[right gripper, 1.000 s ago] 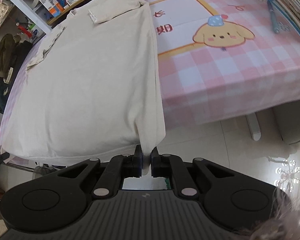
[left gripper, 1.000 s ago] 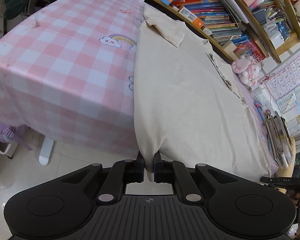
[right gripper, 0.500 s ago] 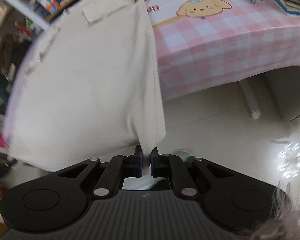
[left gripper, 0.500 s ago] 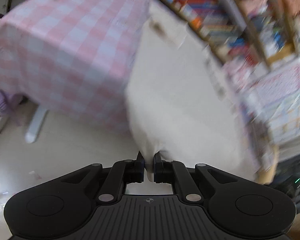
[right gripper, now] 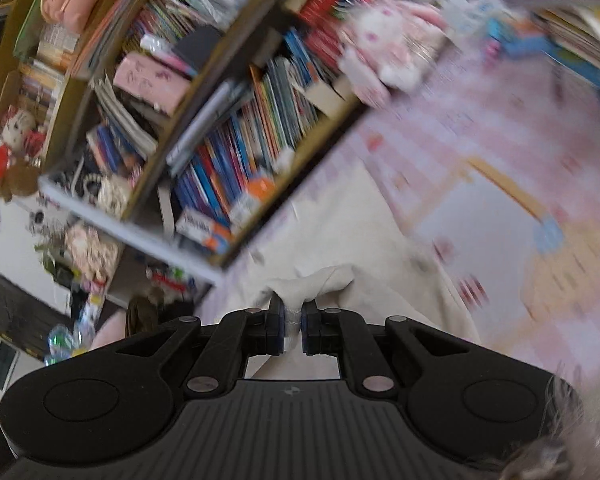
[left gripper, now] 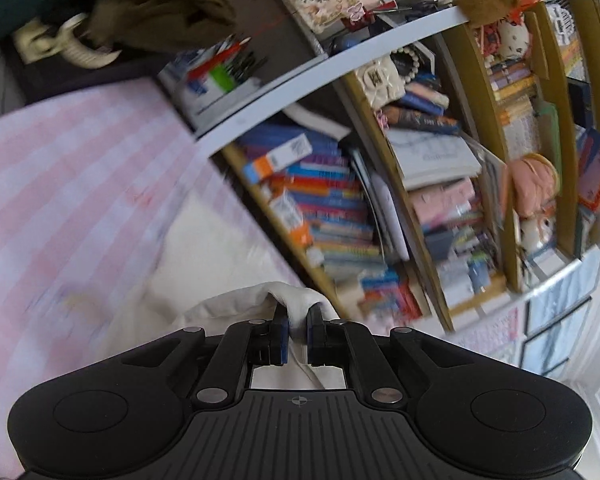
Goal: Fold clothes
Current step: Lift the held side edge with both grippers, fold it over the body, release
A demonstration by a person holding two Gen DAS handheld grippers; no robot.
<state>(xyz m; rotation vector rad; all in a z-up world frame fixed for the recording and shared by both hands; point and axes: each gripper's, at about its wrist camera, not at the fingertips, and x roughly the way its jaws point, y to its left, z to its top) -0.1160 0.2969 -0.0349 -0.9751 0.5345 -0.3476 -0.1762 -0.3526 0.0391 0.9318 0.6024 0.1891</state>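
A cream shirt [left gripper: 204, 240] lies on the pink checked tablecloth [left gripper: 60, 184]. My left gripper [left gripper: 296, 320] is shut on a bunched corner of the shirt, held up over the garment near the far edge of the table. The shirt also shows in the right wrist view [right gripper: 340, 240]. My right gripper [right gripper: 293, 312] is shut on another bunched corner of it, likewise raised above the cloth. Both views are blurred by motion.
A crowded bookshelf [left gripper: 380, 200] stands right behind the table, also in the right wrist view [right gripper: 220, 120]. A pink plush toy [right gripper: 384, 52] sits by the shelf. A cartoon dog mat [right gripper: 520, 248] lies on the tablecloth [right gripper: 500, 128] to the right. Dark clothes [left gripper: 140, 4] hang at top left.
Both grippers have swung up and forward from the table's near edge toward the bookshelf, carrying the shirt's bottom corners over the garment. Both stay shut on the cloth.
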